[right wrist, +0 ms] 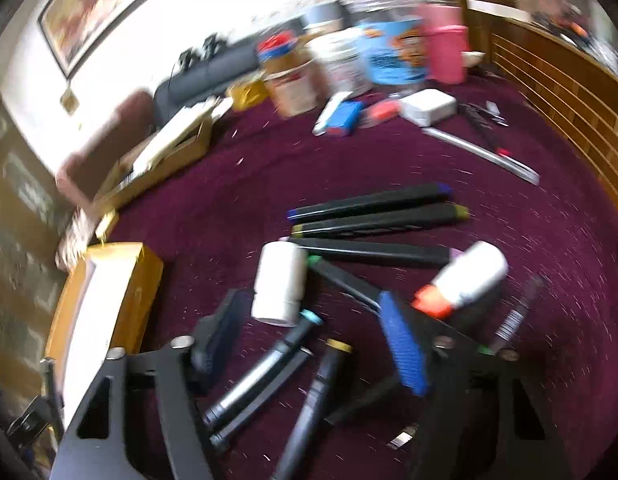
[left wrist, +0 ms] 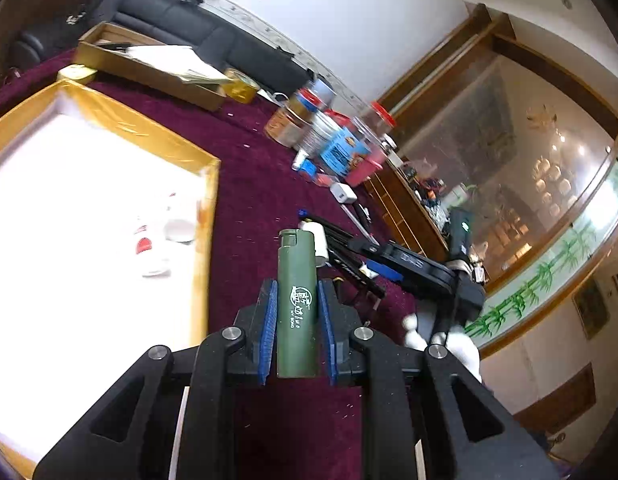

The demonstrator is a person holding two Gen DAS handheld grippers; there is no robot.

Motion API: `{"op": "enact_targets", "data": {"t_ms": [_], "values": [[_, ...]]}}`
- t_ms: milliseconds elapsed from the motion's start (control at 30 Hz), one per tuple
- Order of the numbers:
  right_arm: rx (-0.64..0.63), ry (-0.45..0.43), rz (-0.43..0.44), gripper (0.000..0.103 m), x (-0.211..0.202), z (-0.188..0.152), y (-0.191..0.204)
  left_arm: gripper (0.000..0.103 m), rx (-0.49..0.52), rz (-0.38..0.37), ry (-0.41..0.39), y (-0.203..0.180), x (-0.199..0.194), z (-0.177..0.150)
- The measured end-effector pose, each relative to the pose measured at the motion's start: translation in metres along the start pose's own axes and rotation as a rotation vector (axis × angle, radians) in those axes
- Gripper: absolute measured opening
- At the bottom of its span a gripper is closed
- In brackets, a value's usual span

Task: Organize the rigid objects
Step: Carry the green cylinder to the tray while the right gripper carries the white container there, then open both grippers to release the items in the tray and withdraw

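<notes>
Tray (left wrist: 109, 104), gold-rimmed, on maroon cloth (left wrist: 249, 184). Left gripper (left wrist: 297, 300): blue pads pinching an upright green lighter (left wrist: 296, 300), beside the tray. Right gripper (right wrist: 305, 320): spread wide over scattered markers (right wrist: 373, 216), apparently touching nothing; white bottle (right wrist: 279, 284) between its fingers; view blurred.

Both wrist views close above maroon cloth (right wrist: 269, 168), sharing jars (left wrist: 309, 120)
</notes>
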State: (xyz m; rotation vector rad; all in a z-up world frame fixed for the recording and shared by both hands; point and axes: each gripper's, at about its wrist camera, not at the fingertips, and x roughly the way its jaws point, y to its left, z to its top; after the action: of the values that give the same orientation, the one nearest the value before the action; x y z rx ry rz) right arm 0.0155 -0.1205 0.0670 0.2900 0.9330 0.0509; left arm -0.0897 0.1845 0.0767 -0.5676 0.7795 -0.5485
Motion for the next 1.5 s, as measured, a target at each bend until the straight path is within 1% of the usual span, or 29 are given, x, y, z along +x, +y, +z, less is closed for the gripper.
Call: {"op": "enact_targets", "data": {"t_ms": [100,200,267,300,367,400,433,533,567,600,733,767,833,900,1000,1067,1133,1167,1200,1267,1300,1333,1367,1433,1500], "values": [[-0.050,0.048,-0.023,0.049,0.024,0.007,0.021,0.017,-0.017,0.010,-0.027,0.012,-0.015,0.003],[-0.075,0.102,-0.080,0.040,0.051,0.010,0.032,0.017,-0.035,0.029,-0.056,0.025,-0.030,0.008],[-0.070,0.136,-0.100,0.029,0.066,0.008,0.033,0.017,-0.048,0.043,-0.069,0.033,-0.037,0.013],[-0.056,0.146,-0.103,0.029,0.072,0.007,0.032,0.017,-0.052,0.050,-0.070,0.036,-0.039,0.014],[-0.028,0.132,-0.100,0.029,0.070,0.006,0.031,0.017,-0.060,0.066,-0.063,0.044,-0.043,0.019],[-0.011,0.132,-0.078,0.029,0.067,0.006,0.030,0.017,-0.058,0.083,-0.052,0.048,-0.042,0.026],[0.001,0.129,-0.060,0.029,0.063,0.006,0.030,0.017,-0.055,0.097,-0.048,0.050,-0.045,0.026],[0.001,0.118,-0.010,0.029,0.044,0.008,0.040,0.017,-0.047,0.161,-0.024,0.065,-0.039,0.042],[0.000,0.114,0.024,0.029,0.036,0.009,0.047,0.017,-0.056,0.174,-0.015,0.072,-0.037,0.046],[-0.002,0.113,0.051,0.029,0.031,0.010,0.053,0.017,-0.078,0.186,0.007,0.081,-0.028,0.055],[-0.042,0.125,0.159,0.029,0.013,0.009,0.090,0.017,-0.126,0.230,0.064,0.107,-0.001,0.073],[-0.056,0.137,0.186,0.029,0.013,0.008,0.103,0.017,-0.148,0.253,0.078,0.114,0.009,0.076],[-0.076,0.163,0.240,0.029,0.015,0.005,0.126,0.017,-0.153,0.274,0.094,0.122,0.018,0.080],[-0.089,0.187,0.277,0.029,0.020,0.003,0.145,0.017,-0.165,0.311,0.093,0.130,0.029,0.084],[-0.119,0.221,0.306,0.030,0.036,-0.002,0.178,0.017,-0.219,0.298,0.105,0.145,0.041,0.087],[-0.137,0.254,0.327,0.030,0.049,-0.009,0.198,0.018,-0.265,0.294,0.085,0.153,0.038,0.087],[-0.146,0.279,0.344,0.030,0.058,-0.014,0.212,0.024,-0.296,0.258,0.046,0.156,0.026,0.085],[-0.149,0.291,0.356,0.030,0.063,-0.017,0.218,0.031,-0.305,0.254,0.024,0.157,0.019,0.085],[-0.147,0.302,0.369,0.030,0.067,-0.019,0.223,0.044,-0.321,0.262,-0.013,0.160,0.010,0.082],[-0.141,0.330,0.392,0.030,0.077,-0.022,0.230,0.060,-0.374,0.278,-0.067,0.168,-0.003,0.076],[-0.139,0.342,0.398,0.030,0.082,-0.023,0.232,0.060,-0.421,0.266,-0.091,0.175,-0.010,0.069],[-0.143,0.356,0.397,0.030,0.089,-0.025,0.236,0.060,-0.445,0.240,-0.106,0.179,-0.013,0.065],[-0.152,0.363,0.385,0.030,0.094,-0.026,0.238,0.060,-0.454,0.231,-0.110,0.181,-0.015,0.063],[-0.175,0.359,0.336,0.030,0.103,-0.026,0.242,0.060,-0.461,0.233,-0.120,0.181,-0.021,0.057],[-0.203,0.314,0.261,0.031,0.107,-0.022,0.244,0.060,-0.449,0.238,-0.133,0.178,-0.024,0.050]]}}
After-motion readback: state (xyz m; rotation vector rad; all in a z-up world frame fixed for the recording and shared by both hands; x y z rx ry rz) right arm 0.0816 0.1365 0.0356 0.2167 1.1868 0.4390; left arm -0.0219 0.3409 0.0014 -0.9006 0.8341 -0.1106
